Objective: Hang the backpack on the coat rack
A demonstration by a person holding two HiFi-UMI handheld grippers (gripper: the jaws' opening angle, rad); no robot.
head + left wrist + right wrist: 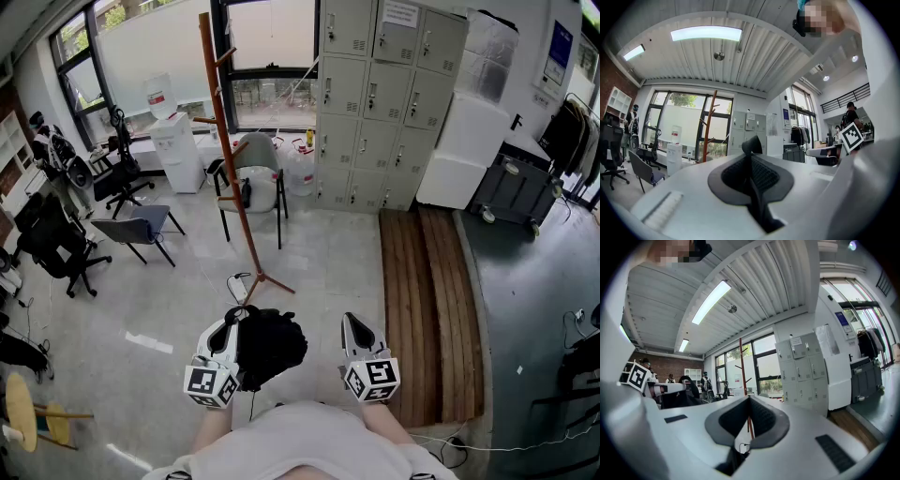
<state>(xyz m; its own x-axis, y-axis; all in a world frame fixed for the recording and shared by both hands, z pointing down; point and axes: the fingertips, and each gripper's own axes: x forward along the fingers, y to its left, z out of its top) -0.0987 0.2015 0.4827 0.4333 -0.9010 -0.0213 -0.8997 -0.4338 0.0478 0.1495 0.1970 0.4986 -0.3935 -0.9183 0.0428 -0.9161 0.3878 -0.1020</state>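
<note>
Fingers (pixel 731 176) of the left gripper (pixel 228 330) are clamped on a black strap (pixel 753 143) of the backpack (pixel 272 345), which hangs beside that gripper, low in front of the person's body. Just right of the backpack, the right gripper (pixel 357 326) has its jaws together and empty. Both are held level, pointing toward the rack (pixel 231 159), which stands well apart from them.

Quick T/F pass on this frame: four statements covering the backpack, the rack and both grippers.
1. The black backpack hangs on the brown wooden coat rack. False: it is held at the left gripper, apart from the rack.
2. The left gripper is shut on a black strap. True.
3. The right gripper grips the backpack. False: its jaws are together with nothing between them.
4. The coat rack stands on the floor. True.
</note>
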